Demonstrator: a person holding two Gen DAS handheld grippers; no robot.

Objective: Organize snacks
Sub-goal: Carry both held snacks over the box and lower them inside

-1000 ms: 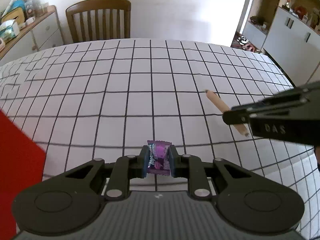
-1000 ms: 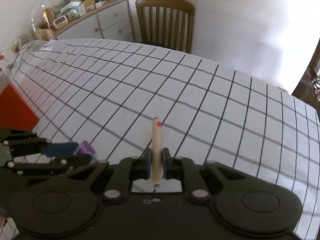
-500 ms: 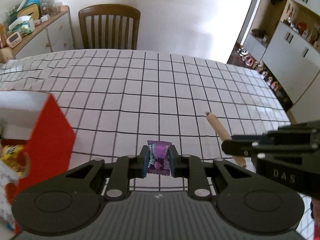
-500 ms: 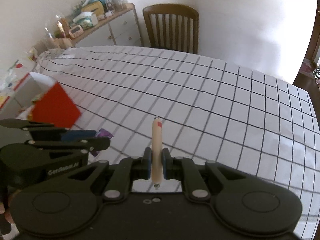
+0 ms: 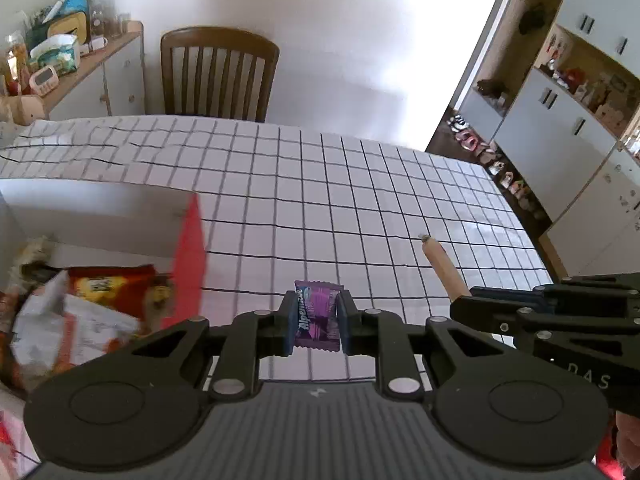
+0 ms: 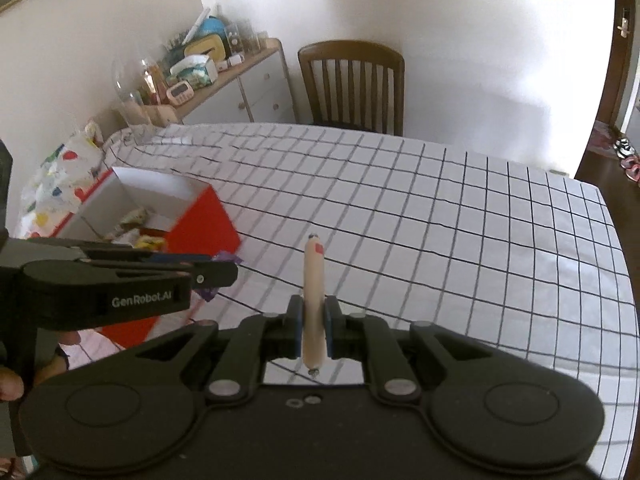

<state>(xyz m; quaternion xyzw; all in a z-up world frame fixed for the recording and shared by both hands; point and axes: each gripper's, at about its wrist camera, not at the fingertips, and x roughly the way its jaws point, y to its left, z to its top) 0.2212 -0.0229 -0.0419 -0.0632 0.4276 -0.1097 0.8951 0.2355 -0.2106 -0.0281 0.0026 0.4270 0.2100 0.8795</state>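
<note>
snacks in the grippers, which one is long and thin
The tan sausage stick clamped in the right gripper; the left gripper holds a short, flat purple candy.

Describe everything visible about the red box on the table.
The red box is an open-topped carton, red outside and white inside, seemingly cardboard. It stands upright on the checked tablecloth at the table's left side, ahead and left of both grippers. Several snack packets lie loosely inside, including a red-and-yellow one and white wrappers. No gripper touches it.
</note>
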